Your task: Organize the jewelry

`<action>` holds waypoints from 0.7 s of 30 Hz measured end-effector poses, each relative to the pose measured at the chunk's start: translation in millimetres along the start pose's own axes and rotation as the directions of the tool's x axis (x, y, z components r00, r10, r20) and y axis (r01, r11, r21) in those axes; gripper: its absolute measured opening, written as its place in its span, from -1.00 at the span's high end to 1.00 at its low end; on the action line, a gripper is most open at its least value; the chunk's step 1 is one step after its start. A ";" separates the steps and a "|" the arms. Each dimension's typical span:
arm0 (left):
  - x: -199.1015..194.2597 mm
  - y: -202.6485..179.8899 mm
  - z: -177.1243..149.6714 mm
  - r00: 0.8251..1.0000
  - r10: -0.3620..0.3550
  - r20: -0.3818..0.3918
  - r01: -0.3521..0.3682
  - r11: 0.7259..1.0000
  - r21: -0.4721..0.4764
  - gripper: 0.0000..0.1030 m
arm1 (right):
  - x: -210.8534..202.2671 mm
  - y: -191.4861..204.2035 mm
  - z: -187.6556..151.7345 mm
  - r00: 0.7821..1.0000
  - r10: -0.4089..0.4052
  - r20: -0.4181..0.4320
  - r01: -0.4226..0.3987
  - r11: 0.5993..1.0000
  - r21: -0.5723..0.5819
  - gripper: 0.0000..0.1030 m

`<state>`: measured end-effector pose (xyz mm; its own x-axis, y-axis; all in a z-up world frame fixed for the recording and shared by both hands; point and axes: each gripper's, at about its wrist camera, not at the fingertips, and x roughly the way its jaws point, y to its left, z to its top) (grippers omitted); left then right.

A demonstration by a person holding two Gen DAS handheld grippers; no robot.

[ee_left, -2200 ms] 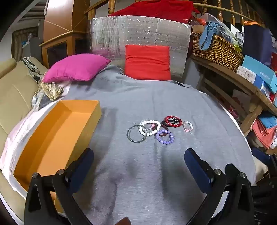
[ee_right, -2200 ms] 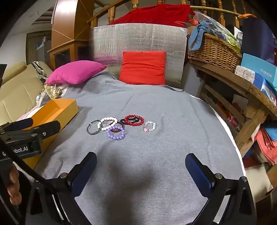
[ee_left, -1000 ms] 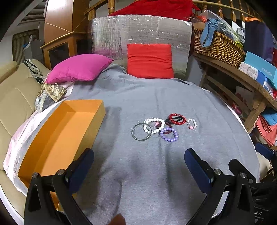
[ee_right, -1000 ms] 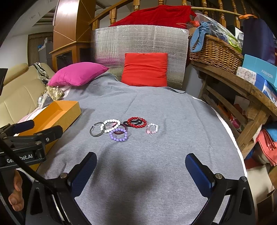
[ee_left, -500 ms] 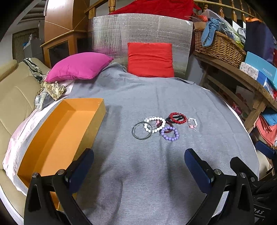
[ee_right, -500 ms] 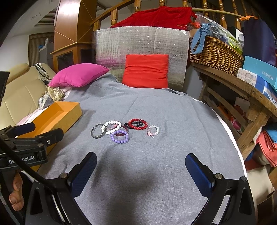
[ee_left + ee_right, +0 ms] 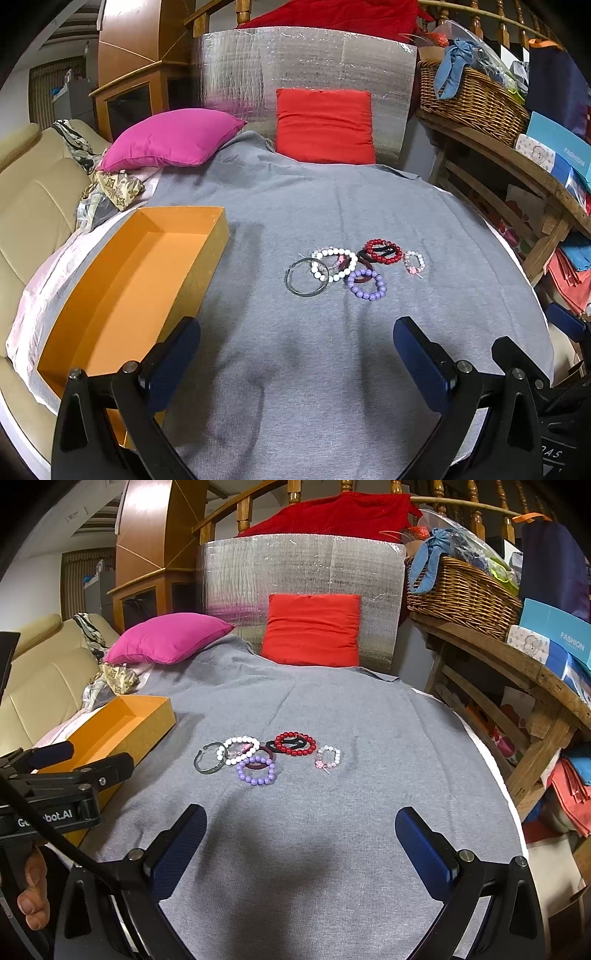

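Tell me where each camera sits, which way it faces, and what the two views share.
Left wrist: on the left gripper, facing forward over the grey cloth; its open fingers show.
Right wrist: on the right gripper, facing likewise; its fingers, the left gripper and a hand show.
Shared: bracelets, orange box, red cushion.

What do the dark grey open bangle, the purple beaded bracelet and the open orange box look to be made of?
Dark grey open bangle: likely metal, a thin rigid band with a dull sheen and a gap in it.
Purple beaded bracelet: round glossy beads with small highlights, so plastic, glass or stone; cannot tell which.
Open orange box: probably cardboard, with matte, flat walls and sharp folded corners.
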<state>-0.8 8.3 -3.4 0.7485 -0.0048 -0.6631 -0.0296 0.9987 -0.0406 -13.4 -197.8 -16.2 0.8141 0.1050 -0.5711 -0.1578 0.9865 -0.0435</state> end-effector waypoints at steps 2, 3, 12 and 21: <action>0.3 1.4 -0.5 1.000 -0.003 -0.001 0.003 1.000 -0.009 -1.00 | 0.7 0.1 0.2 1.000 -0.001 -0.003 0.001 1.000 0.000 -1.00; 0.7 1.9 -0.7 1.000 -0.002 -0.002 0.002 1.000 -0.013 -1.00 | 1.4 -0.5 0.2 1.000 0.000 -0.004 0.000 1.000 0.000 -1.00; 3.6 2.6 -1.8 1.000 -0.001 -0.010 0.001 1.000 -0.017 -1.00 | 2.8 -1.7 -1.6 1.000 -0.002 -0.006 0.002 1.000 0.004 -1.00; 5.6 2.1 -3.0 1.000 -0.001 -0.016 0.001 1.000 -0.019 -1.00 | 4.8 -3.7 -1.5 1.000 -0.001 -0.012 0.001 1.000 0.010 -1.00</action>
<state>1.4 10.2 -9.5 0.7375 -0.0071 -0.6753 -0.0414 0.9976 -0.0556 -9.8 -201.1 -20.1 0.8073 0.1025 -0.5811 -0.1513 0.9878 -0.0361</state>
